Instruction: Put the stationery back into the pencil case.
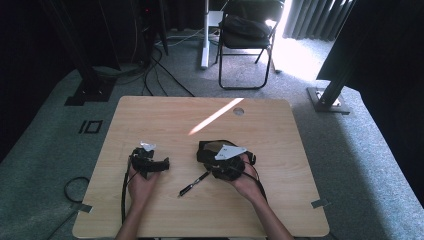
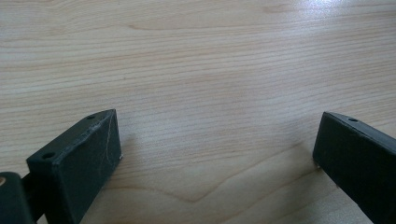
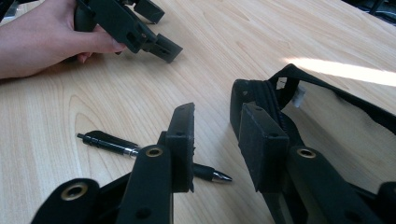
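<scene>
While held low over the wooden tabletop [image 1: 280,150], left gripper [image 1: 150,162] kept with jaws spread wide, bare wood grain between them, nothing gripped. Right gripper [image 3: 217,140] likewise parted, empty, jaws angled above a black pen [image 3: 121,147]. Pen lying flat near the front-centre of the tabletop, slim black barrel, silver band, metallic tip. Black zipped pouch [image 3: 280,93], open-mouthed with a white label inside, resting just beside the right gripper. Left hand [image 3: 42,42] wrapped around the left gripper's body.
</scene>
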The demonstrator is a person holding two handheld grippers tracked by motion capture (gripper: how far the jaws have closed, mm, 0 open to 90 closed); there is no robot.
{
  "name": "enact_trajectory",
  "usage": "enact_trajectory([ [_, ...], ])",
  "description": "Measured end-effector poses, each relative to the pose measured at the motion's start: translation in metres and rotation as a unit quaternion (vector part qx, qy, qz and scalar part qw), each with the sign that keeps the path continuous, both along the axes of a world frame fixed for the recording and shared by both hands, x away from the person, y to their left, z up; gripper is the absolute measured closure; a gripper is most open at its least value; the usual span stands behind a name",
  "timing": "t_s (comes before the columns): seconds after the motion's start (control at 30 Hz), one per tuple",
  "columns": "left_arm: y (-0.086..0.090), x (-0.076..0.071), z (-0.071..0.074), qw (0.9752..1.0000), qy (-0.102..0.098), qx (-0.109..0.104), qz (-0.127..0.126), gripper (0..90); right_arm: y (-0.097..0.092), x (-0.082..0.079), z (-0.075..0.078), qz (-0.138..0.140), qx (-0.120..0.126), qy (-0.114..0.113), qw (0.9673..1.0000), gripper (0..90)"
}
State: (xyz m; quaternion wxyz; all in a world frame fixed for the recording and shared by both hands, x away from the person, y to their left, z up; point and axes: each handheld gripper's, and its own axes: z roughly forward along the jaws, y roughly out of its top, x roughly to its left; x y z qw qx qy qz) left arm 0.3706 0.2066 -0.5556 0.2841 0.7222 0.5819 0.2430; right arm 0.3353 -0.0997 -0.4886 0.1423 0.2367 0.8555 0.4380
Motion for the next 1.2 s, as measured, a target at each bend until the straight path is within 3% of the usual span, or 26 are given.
enact_trajectory([
  [1.2,0.000,0.000,0.000,1.0000,0.000,0.000,0.000,1.3,0.017,-0.005,-0.014,0.024,-0.015,0.014,0.9995,64.9],
])
